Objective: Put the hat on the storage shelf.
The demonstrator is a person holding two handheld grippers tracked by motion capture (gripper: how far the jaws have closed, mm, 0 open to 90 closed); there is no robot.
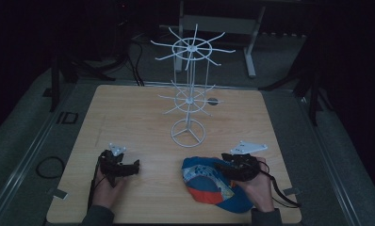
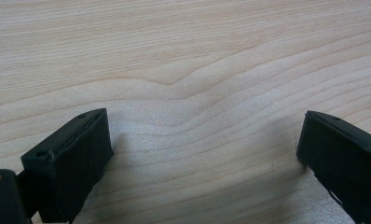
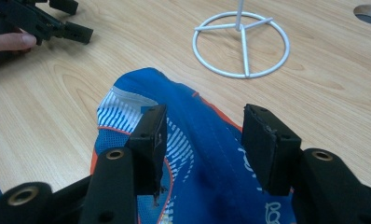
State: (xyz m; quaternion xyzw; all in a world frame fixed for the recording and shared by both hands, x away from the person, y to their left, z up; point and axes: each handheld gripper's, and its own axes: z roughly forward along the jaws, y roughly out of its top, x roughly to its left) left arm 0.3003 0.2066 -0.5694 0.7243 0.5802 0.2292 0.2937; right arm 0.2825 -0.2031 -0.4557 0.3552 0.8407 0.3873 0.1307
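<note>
A blue cap lies on the near right part of the wooden counter, crown up and slumped, with nothing to be seen inside it. Its cloth is soft and creased, blue with white striped panels and orange trim along the edge; some white lettering shows low on it in the right gripper view.

The right gripper hangs just over the cap, its two black fingers standing apart with a fold of the blue cloth rising between them. The pads are flat, blocky and rough-edged, and they do not press on the cloth, though the left one sits very close to it.

The left gripper rests low over bare wood at the near left of the counter, well apart from the cap, its fingers spread wide with nothing between them.

Behind the cap stands a white wire rack: a thin upright post on a ring base with three spokes, and two tiers of thin arms that radiate outward, the upper tier wider. The ring base sits near the cap's far edge without touching it.

The counter is pale wood with a wavy grain, its corners rounded, and a small round hole lies behind the rack. Bare wood stretches between the two grippers and across the whole left half. The cap's near edge lies close to the counter's front edge.
</note>
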